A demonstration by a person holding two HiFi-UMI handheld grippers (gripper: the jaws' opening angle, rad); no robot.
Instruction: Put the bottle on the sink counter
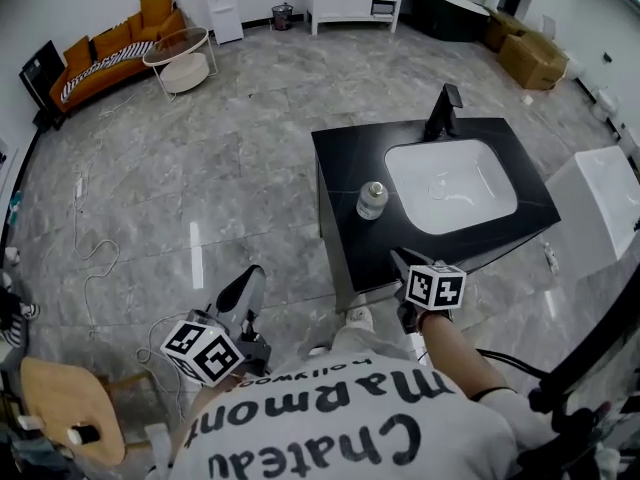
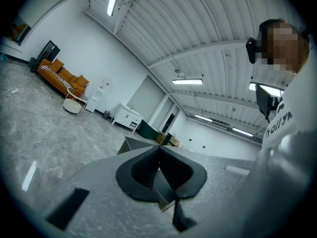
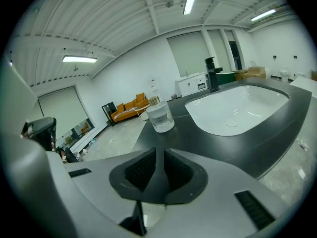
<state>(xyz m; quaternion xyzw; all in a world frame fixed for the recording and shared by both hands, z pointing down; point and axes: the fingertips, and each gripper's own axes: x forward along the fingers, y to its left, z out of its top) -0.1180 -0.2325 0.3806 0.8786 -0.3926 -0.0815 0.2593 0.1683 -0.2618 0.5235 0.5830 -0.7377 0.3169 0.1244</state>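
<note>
Grey marble floor all round. Head view: the black sink surface carries a squat clear bottle with a pale cap, upright just left of the white basin. The right gripper is near it, the left gripper well apart. Left gripper view: jaws together, empty. Right gripper view: jaws closed on nothing, bottle standing ahead, not touching.

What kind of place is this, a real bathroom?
Probably a showroom or test hall, not a home bathroom: a black sink counter with white basin stands alone on a wide floor, with an orange sofa by the wall.
</note>
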